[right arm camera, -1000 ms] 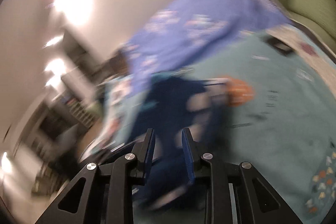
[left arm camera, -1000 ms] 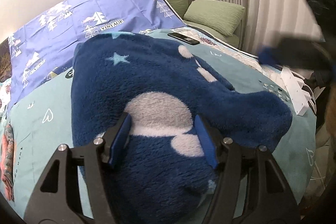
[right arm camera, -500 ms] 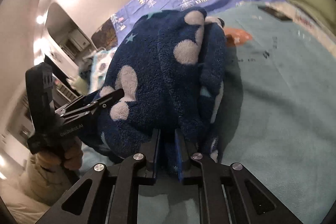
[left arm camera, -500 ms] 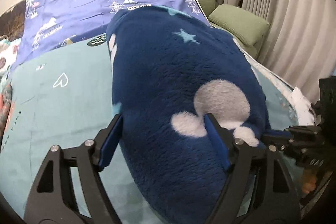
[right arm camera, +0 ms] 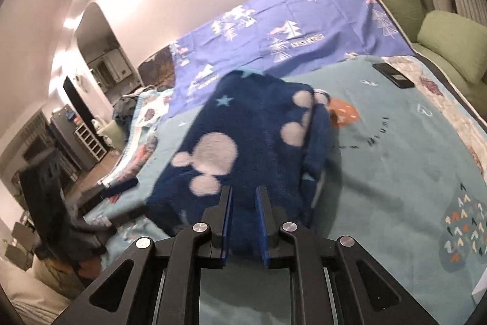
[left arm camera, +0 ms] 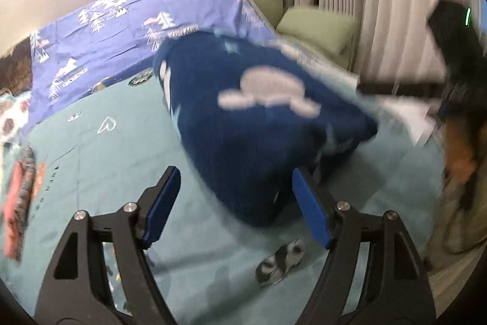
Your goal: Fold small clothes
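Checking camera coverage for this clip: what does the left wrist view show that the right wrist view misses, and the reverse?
Only the left wrist view: the open left gripper from behind, its jaws apart and clear of the cloth, and a small grey sock-like item on the teal bedspread.

Only the right wrist view: the right gripper with narrow jaws closed on the fleece's near edge, a black phone-like slab, and an arched doorway.

Both: the navy star-and-dot fleece garment, the blue tree-print sheet, green pillows.
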Tool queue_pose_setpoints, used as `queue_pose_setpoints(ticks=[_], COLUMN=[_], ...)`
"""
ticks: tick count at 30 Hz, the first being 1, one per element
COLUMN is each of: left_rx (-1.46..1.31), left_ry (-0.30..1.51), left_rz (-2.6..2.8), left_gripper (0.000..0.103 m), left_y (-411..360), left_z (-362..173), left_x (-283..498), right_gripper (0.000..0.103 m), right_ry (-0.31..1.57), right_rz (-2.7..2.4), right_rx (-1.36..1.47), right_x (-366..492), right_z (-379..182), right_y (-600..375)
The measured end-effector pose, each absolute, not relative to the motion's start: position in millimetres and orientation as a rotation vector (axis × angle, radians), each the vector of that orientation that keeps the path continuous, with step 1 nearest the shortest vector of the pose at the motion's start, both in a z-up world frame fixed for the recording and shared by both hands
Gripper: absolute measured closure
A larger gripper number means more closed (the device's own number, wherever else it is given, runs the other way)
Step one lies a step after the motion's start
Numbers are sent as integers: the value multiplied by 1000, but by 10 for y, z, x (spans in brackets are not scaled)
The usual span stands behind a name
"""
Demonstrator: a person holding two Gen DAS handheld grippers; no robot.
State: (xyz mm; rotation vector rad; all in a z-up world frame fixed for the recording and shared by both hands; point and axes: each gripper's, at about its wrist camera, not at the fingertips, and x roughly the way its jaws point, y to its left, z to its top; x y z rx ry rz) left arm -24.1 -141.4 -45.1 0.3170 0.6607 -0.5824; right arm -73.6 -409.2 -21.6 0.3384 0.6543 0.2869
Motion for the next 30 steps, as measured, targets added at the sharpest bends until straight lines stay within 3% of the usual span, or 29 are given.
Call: queue_pose_setpoints(ticks=[9,13,17,25,30], left_rx=[305,264,230,202,129], left_ry=[779,821,822,534,633], left_rz=[-404,-415,-547,-606,-621], left_gripper=[25,24,34,35,57], left_y=[-1445,-1320,-1213,-1399,-1751], left_z=[-795,-817,-583,283,179], left_x=[90,78,-62,155,940], right_gripper=[86,97,95,91,91], right_ry=[724,759,715,620,656], right_rz=[266,147,165,130,141], right_rx=[237,222,293,256,364], right_x=[-570,-414,-522,-121,413], right_z=[-444,-907,-574,79,-2], right_y=[-3759,-3942,-4043,-4108,-4087])
